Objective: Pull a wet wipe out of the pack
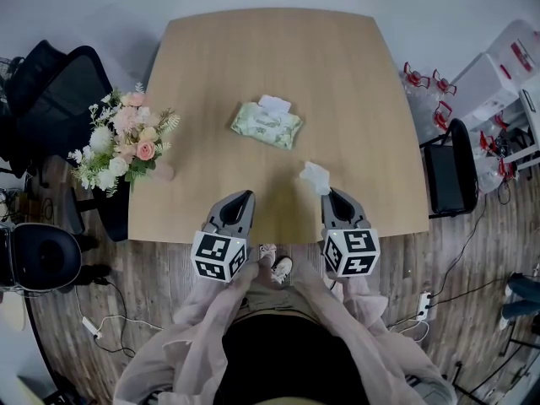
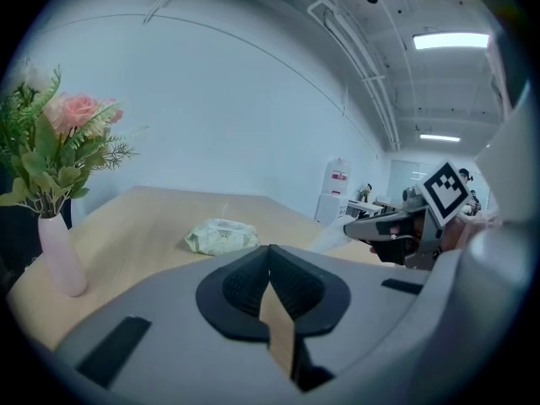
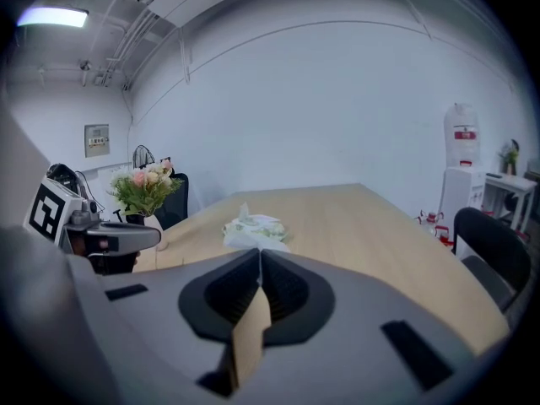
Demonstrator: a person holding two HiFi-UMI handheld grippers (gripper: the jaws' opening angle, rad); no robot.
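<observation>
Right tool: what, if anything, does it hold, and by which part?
A wipe, pinched by its near end between the right tool's shut jaws; the rest sticks out, clear of the pack.

Wood table (image 1: 253,66) mid-room, on dark plank floor (image 1: 472,310). Left of table – black office chair (image 1: 51,99); flowers (image 1: 126,142) at its left edge. Right of table – 1 black chair (image 1: 449,175), white cabinets (image 1: 498,70). Beyond table: pale wall (image 3: 337,99), water dispenser (image 3: 461,167). Strip light (image 2: 450,40) overhead.
</observation>
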